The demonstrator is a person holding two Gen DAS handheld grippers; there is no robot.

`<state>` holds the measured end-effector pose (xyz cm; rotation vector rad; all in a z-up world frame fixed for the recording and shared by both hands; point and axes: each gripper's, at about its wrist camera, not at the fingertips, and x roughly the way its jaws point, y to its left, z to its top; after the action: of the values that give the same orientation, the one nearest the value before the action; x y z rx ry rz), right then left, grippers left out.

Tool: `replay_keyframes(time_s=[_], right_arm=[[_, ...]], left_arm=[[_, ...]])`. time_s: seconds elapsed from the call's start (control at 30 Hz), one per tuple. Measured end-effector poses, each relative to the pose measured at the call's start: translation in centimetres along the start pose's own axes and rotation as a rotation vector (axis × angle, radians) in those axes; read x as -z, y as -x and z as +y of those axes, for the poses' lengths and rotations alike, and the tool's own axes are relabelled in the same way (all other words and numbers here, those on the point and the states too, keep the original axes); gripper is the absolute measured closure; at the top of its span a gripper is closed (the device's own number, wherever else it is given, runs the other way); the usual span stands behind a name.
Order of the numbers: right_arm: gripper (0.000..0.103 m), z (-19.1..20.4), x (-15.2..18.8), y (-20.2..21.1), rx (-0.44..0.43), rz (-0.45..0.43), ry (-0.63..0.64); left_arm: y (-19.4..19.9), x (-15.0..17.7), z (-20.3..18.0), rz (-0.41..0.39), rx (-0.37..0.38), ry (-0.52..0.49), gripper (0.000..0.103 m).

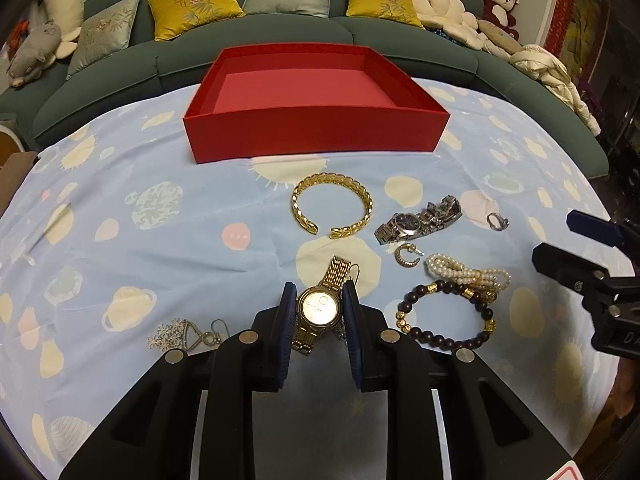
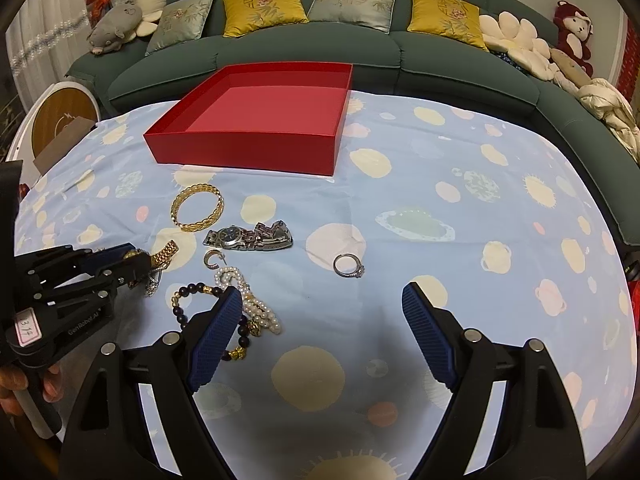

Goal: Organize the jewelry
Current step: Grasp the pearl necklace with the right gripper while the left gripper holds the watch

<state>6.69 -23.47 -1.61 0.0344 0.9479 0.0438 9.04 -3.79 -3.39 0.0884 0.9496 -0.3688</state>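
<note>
1. My left gripper's [image 1: 319, 312] blue pads are covering both sides of the round gold-cased wristwatch [image 1: 318, 308].
2. My right gripper's near finger [image 2: 216, 332] is hiding part of the dark beaded bracelet with gold spacers [image 2: 182, 304].
3. The small silver snowflake pendant [image 1: 170, 334] is showing too little detail to read.

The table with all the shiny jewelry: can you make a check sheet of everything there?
Surface: blue planet-print cloth, wrinkled.
Job's things: empty red cardboard box; gold chain bangle; silver metal watch; silver ring; pearl strand; dark bead bracelet; gold hoop earring; snowflake pendant.
Clutter: nothing seen.
Grippers: left tool pinching gold round-faced watch; right tool open, empty.
Cables: nothing seen.
Surroundings: green sofa, cushions, plush toys.
</note>
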Motion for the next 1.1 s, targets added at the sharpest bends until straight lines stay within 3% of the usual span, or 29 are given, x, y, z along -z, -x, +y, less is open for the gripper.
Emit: replay_keyframes(time_s=[0.27, 0.33, 0.43, 0.87, 1.0, 1.07, 1.1], right_arm=[[0.024, 1.5, 0.9, 0.0, -0.05, 0.001, 0.051], [0.031, 2.1, 1.2, -0.1, -0.066, 0.003, 0.076], [0.04, 3.0, 1.6, -0.6, -0.083, 0.013, 0.11], [0.044, 2.5, 1.0, -4.2, -0.118, 0.086, 0.046], [0.062, 2.5, 1.2, -4.8, -0.146, 0.109, 0.043], [0.078, 2.7, 1.1, -4.6, -0.16, 0.111, 0.051], [0.081, 2.7, 1.1, -4.5, -0.162, 0.11, 0.054]], left_arm=[[5.0, -0.9, 3.0, -0.091, 0.062, 0.12, 0.083], [5.8, -1.0, 3.6, -0.108, 0.057, 0.133, 0.083], [6.5, -0.9, 4.5, -0.115, 0.066, 0.152, 0.083], [7.2, -0.6, 5.3, -0.119, 0.081, 0.152, 0.083], [7.5, -0.6, 5.7, -0.124, 0.09, 0.159, 0.083], [7.8, -0.7, 5.9, -0.134, 0.101, 0.164, 0.083], [8.0, -0.8, 6.0, -0.141, 0.107, 0.167, 0.083]])
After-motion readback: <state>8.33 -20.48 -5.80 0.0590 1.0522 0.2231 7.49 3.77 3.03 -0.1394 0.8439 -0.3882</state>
